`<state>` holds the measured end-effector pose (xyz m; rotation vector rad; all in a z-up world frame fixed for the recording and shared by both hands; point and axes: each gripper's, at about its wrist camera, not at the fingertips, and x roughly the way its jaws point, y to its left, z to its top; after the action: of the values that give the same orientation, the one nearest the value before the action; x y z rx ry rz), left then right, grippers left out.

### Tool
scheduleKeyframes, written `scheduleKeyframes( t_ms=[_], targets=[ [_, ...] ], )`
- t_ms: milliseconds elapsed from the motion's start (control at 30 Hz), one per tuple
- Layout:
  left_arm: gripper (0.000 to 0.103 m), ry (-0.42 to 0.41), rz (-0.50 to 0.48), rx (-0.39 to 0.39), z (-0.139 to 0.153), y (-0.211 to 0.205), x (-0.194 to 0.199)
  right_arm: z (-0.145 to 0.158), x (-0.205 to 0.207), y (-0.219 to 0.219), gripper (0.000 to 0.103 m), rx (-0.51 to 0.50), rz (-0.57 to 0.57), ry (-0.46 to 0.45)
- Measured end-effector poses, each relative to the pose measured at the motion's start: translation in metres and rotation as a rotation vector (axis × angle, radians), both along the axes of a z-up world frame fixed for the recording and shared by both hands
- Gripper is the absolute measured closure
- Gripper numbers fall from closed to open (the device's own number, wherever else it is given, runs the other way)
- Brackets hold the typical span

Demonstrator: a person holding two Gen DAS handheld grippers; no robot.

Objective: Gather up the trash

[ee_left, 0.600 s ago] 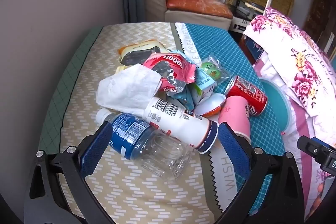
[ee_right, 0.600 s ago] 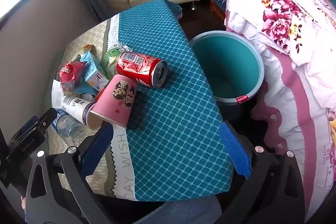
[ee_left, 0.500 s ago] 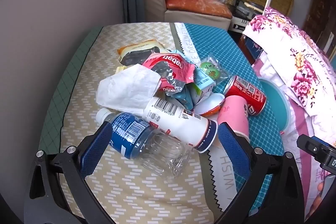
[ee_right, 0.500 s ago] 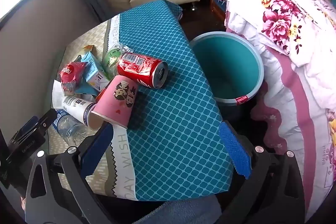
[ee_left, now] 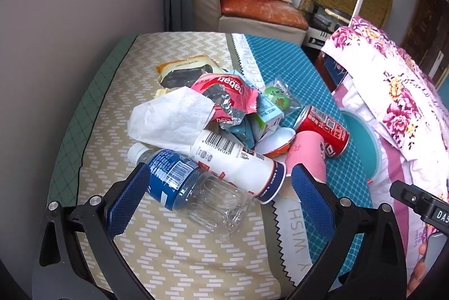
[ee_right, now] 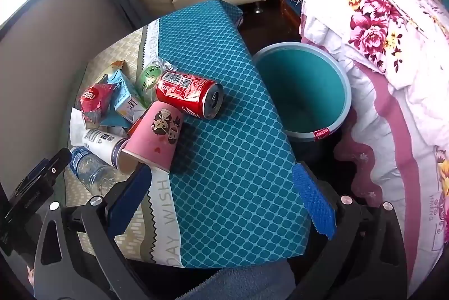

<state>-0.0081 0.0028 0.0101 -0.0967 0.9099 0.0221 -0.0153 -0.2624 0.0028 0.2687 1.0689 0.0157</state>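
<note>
Left wrist view: left gripper [ee_left: 216,187], jaws wide, holding nothing. Trash pile on table [ee_left: 174,252]: clear water bottle [ee_left: 193,184] nearest, lying between the pads; white bottle [ee_left: 238,162] lying against it; white tissue [ee_left: 171,120], red wrapper [ee_left: 227,97], pink cup [ee_left: 308,156], red can [ee_left: 322,128] behind.

Right wrist view: right gripper [ee_right: 221,196], jaws wide, empty. Teal bin [ee_right: 306,92] right of table, interior appears empty. Can and cup lie far left, apart from the pads.
</note>
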Motion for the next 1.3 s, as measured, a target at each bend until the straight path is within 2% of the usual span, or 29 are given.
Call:
scheduleKeyframes(
  t_ms=[200, 500, 1300],
  targets=[
    [0.003, 0.0, -0.012, 0.019, 0.0, -0.004, -0.001, -0.002, 0.001, 0.0, 0.006, -0.001, 0.002, 0.008],
    [0.003, 0.029, 0.013, -0.01, -0.006, 0.004, 0.002, -0.004, 0.001, 0.001, 0.006, 0.007, 0.008, 0.016],
    [0.003, 0.039, 0.03, -0.017, -0.013, 0.002, -0.003, -0.013, 0.006, 0.002, 0.006, 0.036, 0.009, 0.051]
  ],
)
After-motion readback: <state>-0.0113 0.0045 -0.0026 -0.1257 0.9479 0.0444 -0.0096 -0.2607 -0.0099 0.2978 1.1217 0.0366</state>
